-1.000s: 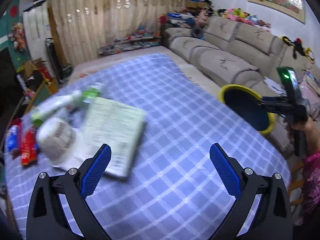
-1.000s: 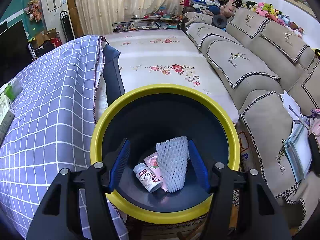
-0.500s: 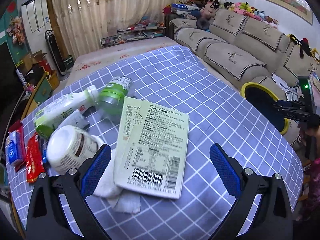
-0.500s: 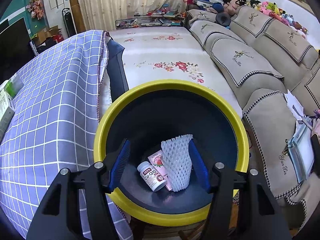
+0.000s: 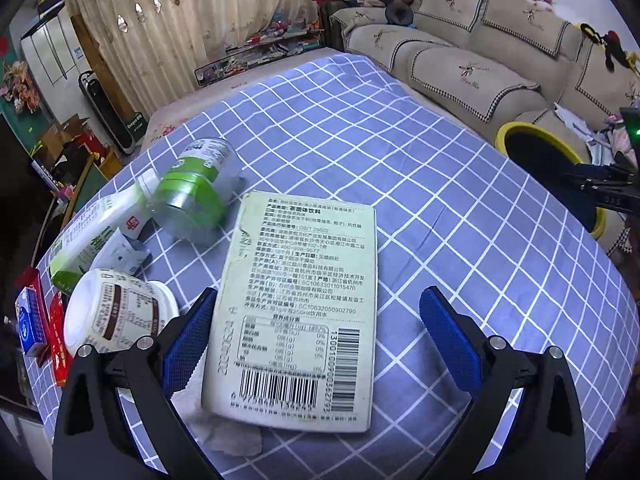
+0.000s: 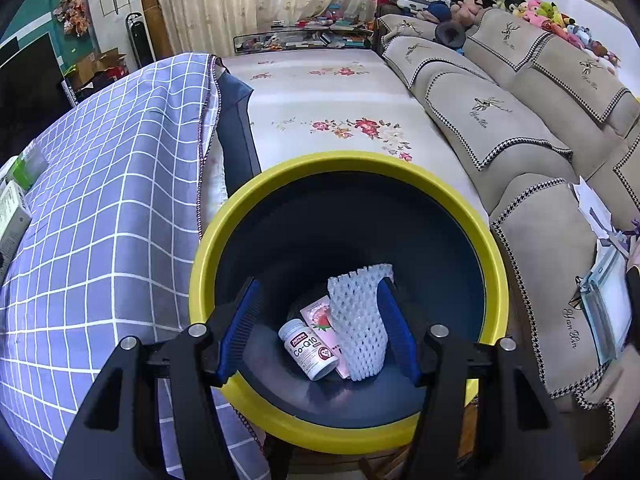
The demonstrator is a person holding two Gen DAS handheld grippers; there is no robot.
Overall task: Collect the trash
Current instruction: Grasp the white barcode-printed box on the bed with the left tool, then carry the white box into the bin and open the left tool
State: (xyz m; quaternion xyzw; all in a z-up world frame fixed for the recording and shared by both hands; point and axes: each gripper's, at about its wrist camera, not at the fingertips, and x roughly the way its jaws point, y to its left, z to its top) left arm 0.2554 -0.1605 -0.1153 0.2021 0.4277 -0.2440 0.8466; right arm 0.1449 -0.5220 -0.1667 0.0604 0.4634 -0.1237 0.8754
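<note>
While flat, label-up — pale box [image 5: 296, 308] | left gripper [image 5: 320, 344] open | right gripper [image 6: 318, 328] open

Home living room: sofa [image 6: 500, 120], curtains [image 6: 256, 0]

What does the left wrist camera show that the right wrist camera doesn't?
Only the left wrist view shows the white cup, the green-banded jar, the crumpled tissue and the open left hand-held gripper poised over the flat box.

Only the right wrist view shows inside the bin: a pill bottle, a pink packet, a white foam net, with the open right hand-held gripper above them.

Both show the yellow-rimmed bin, checked cloth and sofa.
</note>
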